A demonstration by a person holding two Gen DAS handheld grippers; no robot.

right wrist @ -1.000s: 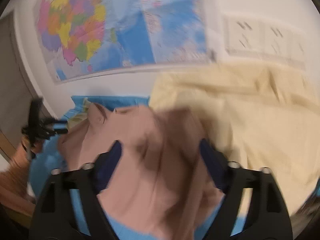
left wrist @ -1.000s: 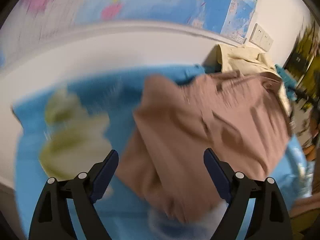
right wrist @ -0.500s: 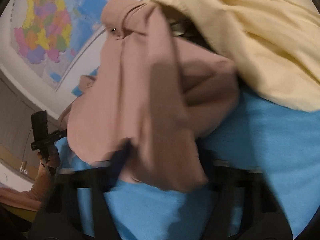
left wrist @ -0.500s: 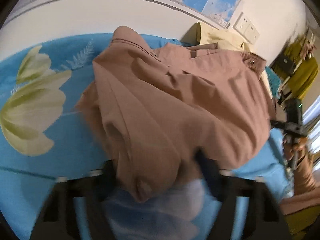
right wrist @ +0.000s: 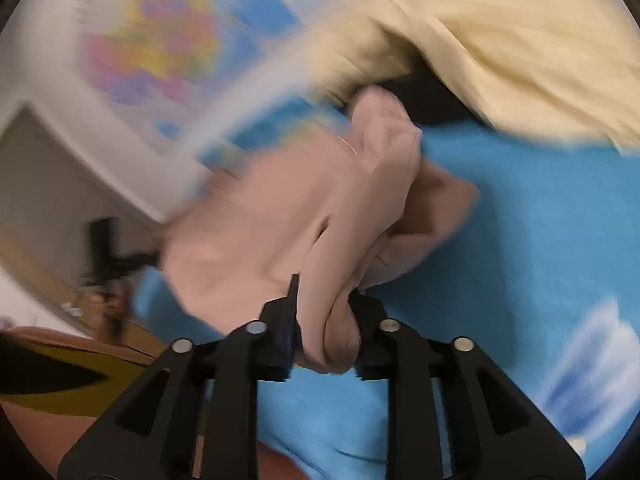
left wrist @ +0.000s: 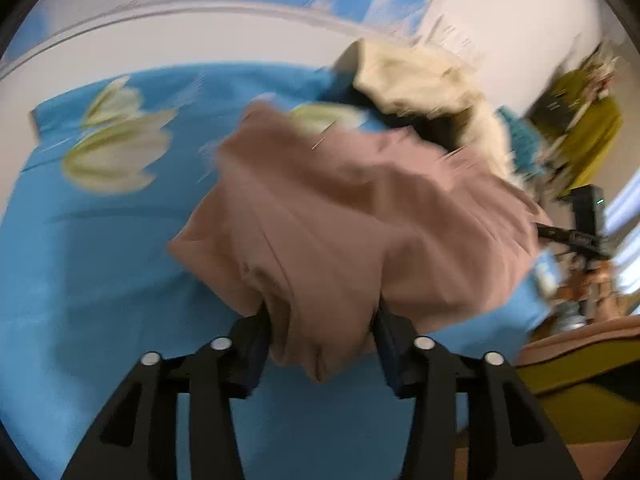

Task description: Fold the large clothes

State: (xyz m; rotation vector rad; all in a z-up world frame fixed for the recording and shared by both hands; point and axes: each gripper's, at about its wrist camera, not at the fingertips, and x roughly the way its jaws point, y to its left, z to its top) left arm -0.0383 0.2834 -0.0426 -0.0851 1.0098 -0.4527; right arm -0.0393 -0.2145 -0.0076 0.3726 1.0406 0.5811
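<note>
A large dusty-pink garment (left wrist: 360, 220) hangs bunched over the blue flowered bedsheet (left wrist: 92, 264). My left gripper (left wrist: 322, 344) is shut on a thick fold of its near edge. In the right wrist view the same pink garment (right wrist: 288, 216) stretches away to the left, and my right gripper (right wrist: 326, 336) is shut on another bunch of it. Both views are blurred by motion. The other gripper shows dimly at the right edge of the left wrist view (left wrist: 580, 236).
A cream-yellow garment (right wrist: 512, 40) lies piled at the far side of the bed, also in the left wrist view (left wrist: 416, 80). A wall map (right wrist: 160, 44) hangs behind the bed. Mustard clothing (left wrist: 588, 136) hangs at the far right. A brown and yellow bed edge (left wrist: 580, 376) is below right.
Both grippers went from open above the pink garment to shut on bunches of it, and lifted and pulled it across the sheet, away from the cream garment.
</note>
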